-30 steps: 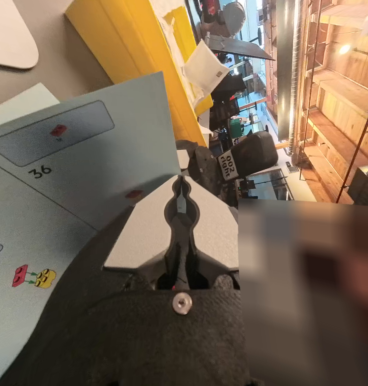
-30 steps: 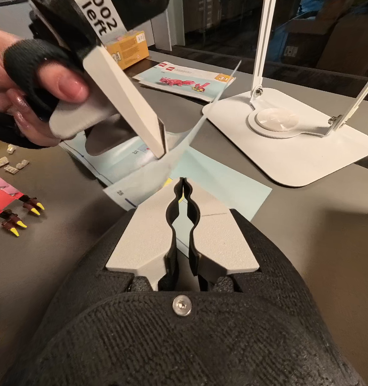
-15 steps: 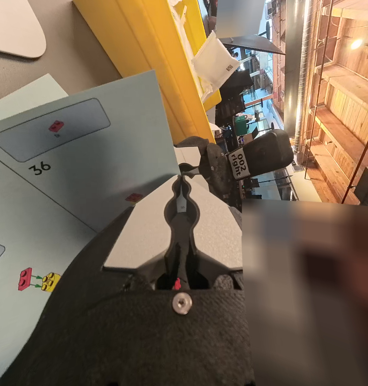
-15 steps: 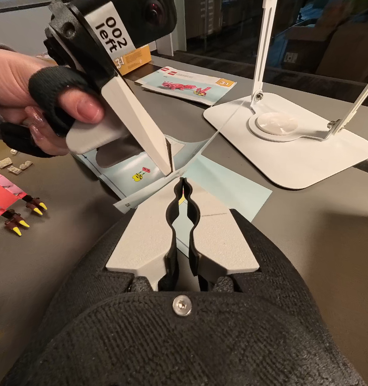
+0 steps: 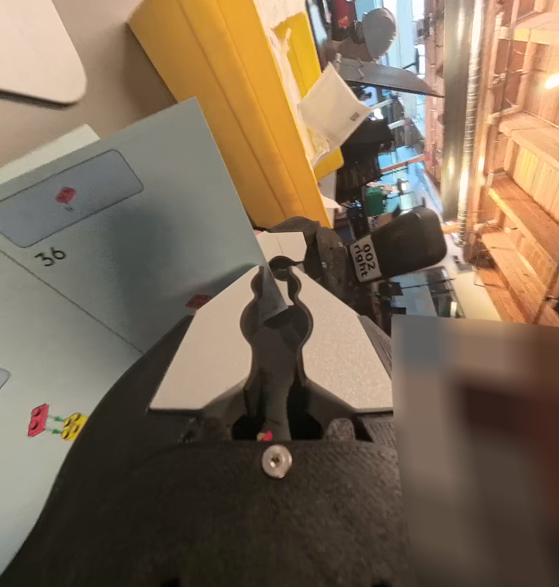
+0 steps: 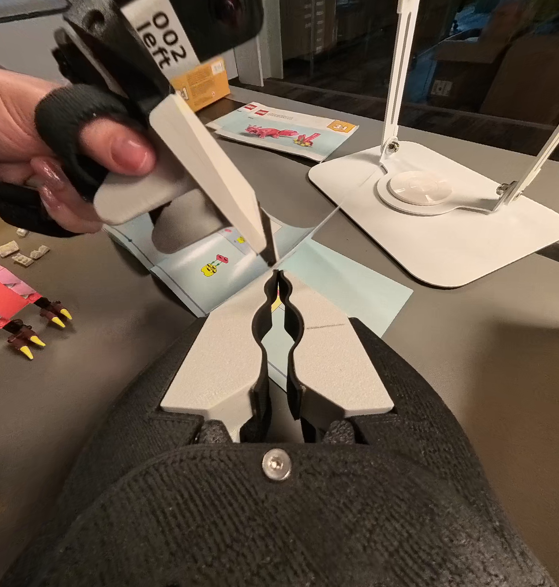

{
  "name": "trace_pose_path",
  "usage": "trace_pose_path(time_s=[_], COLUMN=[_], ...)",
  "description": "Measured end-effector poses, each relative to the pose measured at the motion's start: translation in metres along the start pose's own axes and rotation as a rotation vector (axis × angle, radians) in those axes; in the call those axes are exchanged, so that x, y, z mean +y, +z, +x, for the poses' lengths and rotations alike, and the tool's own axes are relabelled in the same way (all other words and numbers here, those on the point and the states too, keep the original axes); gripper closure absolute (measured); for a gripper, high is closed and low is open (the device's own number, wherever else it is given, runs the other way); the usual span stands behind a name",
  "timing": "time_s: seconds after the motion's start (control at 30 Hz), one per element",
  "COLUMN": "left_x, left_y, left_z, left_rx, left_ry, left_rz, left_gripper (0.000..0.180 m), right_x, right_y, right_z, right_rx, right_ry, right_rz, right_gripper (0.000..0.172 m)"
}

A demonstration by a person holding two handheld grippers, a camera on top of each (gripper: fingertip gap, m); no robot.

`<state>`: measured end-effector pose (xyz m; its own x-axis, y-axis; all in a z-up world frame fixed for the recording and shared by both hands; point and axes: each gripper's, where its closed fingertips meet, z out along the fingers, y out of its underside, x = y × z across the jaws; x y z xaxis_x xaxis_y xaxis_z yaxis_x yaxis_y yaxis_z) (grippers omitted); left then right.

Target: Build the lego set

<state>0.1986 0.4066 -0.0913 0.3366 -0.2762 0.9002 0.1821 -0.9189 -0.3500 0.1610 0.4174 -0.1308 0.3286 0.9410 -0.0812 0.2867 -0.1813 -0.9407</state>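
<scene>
A light blue instruction booklet (image 6: 208, 279) lies open on the grey table. One page (image 5: 128, 238) stands lifted, and its corner lies between my left gripper's (image 5: 275, 270) jaws. The jaws are parted; the corner leans on the left pad and a gap shows on the other side. In the right wrist view the left gripper (image 6: 265, 254) points down at the fold, held by a gloved hand (image 6: 49, 143). My right gripper (image 6: 278, 273) is shut with its tips together, low over the flat page (image 6: 351, 286), just in front of the left one. Its fingers (image 5: 284, 244) show in the left wrist view.
A white lamp base (image 6: 446, 228) stands to the right, with a second booklet (image 6: 284, 130) and a yellow box (image 6: 202, 85) behind. A red and pink brick model with yellow claws (image 6: 5, 305) and small beige bricks (image 6: 21, 254) lie at the left.
My left gripper's jaws were shut on the page corner and have now parted, so the corner sits loose between them. The left gripper has come lower and closer. The right gripper has stayed shut.
</scene>
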Motion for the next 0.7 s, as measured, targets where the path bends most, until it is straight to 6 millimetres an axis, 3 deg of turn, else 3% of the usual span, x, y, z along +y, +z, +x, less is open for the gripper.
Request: trace_pose_path(time_s=[0.03, 0.13, 0.27, 0.7], left_x=[-0.002, -0.007, -0.008, -0.004], left_y=[-0.002, -0.006, -0.003, -0.005], left_z=[-0.004, -0.017, -0.013, -0.022], left_rx=[-0.048, -0.200, -0.193, -0.238], left_ry=[0.016, 0.064, 0.053, 0.042], left_rz=[0.012, 0.029, 0.037, 0.025], left_gripper=[0.167, 0.154, 0.142, 0.154], right_x=[0.000, 0.000, 0.000, 0.001], right_y=[0.000, 0.000, 0.000, 0.001], right_z=[0.000, 0.000, 0.000, -0.001], right_rx=[0.000, 0.001, 0.001, -0.002], right_ry=[0.000, 0.000, -0.006, -0.010], right_rz=[0.001, 0.002, -0.002, -0.008], right_gripper=[0.172, 0.172, 0.172, 0.172])
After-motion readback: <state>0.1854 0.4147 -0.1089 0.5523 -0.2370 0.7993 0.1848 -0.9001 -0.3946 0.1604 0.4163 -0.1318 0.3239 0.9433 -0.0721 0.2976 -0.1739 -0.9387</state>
